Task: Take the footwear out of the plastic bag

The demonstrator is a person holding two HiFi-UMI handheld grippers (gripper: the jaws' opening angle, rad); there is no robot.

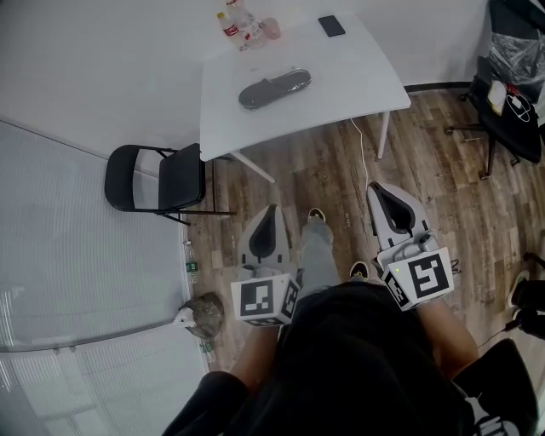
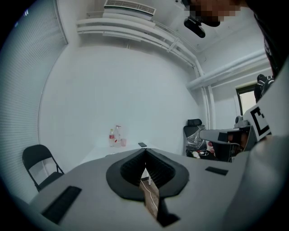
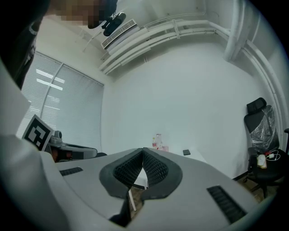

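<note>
Closest to the head camera: my black top (image 1: pixel 358 358), filling the near edge of the view, with both forearms reaching out from under it.

Left gripper (image 1: pixel 271 209): held over the wooden floor (image 1: pixel 443 196), pointing toward the far table. Its own view shows the two ribbed black pads pressed together at the tips, with nothing between them (only floor and a white cable show through the slot below).

Right gripper (image 1: pixel 375 187): held just right of the left one, a little farther out, with my grey trouser leg (image 1: pixel 317 255) between the two. Jaws closed pad to pad, empty.

Footwear (image 1: pixel 271 90): a dark, elongated item lying in the plastic bag (image 1: pixel 298 75) on the white table (image 1: pixel 341 77), near the table's middle. It is well apart from both grippers; neither touches the bag.

Other items on the table, far edge: bottles (image 1: pixel 237 24), with a pink cup (image 1: pixel 270 28) just right of them and a dark phone (image 1: pixel 331 25) farther right.

Surroundings: a black folding chair (image 1: pixel 157 177) stands left of the table and a black office chair (image 1: pixel 511 111) at the far right. A brownish object (image 1: pixel 203 315) sits on the floor near left (cannot tell what it is).
</note>
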